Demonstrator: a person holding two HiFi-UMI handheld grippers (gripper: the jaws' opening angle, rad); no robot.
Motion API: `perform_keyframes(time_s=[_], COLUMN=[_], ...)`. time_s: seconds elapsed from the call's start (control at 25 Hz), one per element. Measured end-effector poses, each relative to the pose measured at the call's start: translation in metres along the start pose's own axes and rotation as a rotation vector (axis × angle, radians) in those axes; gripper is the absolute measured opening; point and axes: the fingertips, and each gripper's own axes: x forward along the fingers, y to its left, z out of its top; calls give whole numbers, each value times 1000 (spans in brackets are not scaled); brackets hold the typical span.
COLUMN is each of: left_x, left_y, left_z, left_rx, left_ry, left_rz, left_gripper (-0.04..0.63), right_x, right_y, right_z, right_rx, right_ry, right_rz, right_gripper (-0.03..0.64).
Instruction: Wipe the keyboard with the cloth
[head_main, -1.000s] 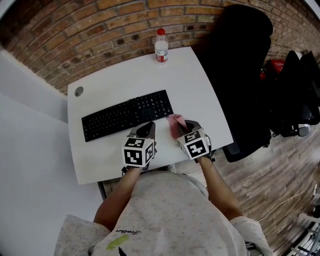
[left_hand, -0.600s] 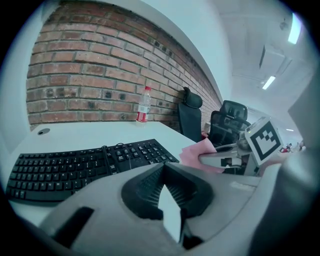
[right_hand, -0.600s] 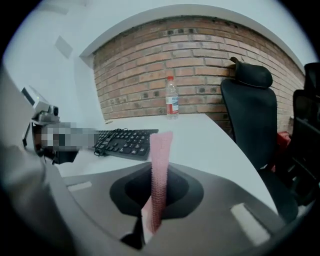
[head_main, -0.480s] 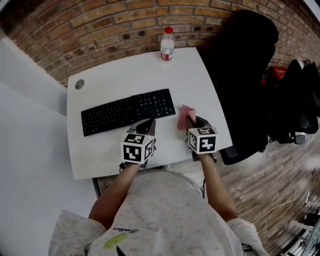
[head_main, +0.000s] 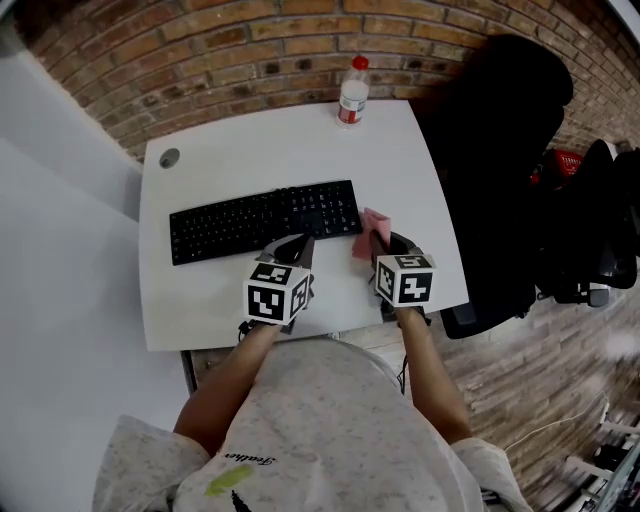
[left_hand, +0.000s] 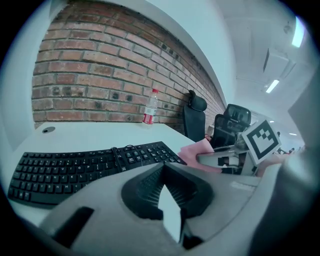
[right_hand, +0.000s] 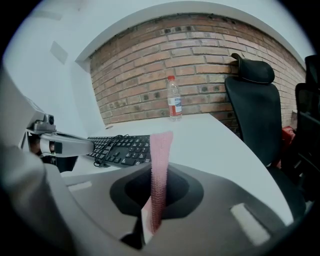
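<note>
A black keyboard (head_main: 262, 222) lies across the white desk (head_main: 270, 150). My right gripper (head_main: 379, 240) is shut on a pink cloth (head_main: 371, 232), which stands up just off the keyboard's right end. In the right gripper view the cloth (right_hand: 161, 150) sticks up from between the jaws of that gripper (right_hand: 159, 172), with the keyboard (right_hand: 125, 147) ahead to the left. My left gripper (head_main: 296, 244) hovers at the keyboard's near edge, shut and holding nothing. In the left gripper view its tips (left_hand: 164, 167) meet before the keyboard (left_hand: 85, 165), and the cloth (left_hand: 200, 150) shows to the right.
A plastic water bottle (head_main: 352, 92) stands at the desk's far edge. A cable hole (head_main: 168, 157) is at the far left corner. A black office chair (head_main: 495, 150) stands right of the desk. A brick wall (head_main: 250, 50) runs behind it.
The right gripper has lifted the cloth a little and drawn it slightly right of the keyboard's end. The left gripper has stayed at the keyboard's near edge. The head view has shifted.
</note>
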Motion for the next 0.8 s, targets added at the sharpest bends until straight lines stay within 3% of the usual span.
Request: perform_keyframes(time_s=[0.8], left_x=[-6], left_y=[25], left_z=[-3], left_rx=[-74], left_ry=[-9], left_rz=[80], left_gripper=[-6], right_x=[27], right_y=[5], right_z=[24], right_rx=[-14], right_ry=[7], right_rz=[82], right_gripper=[23])
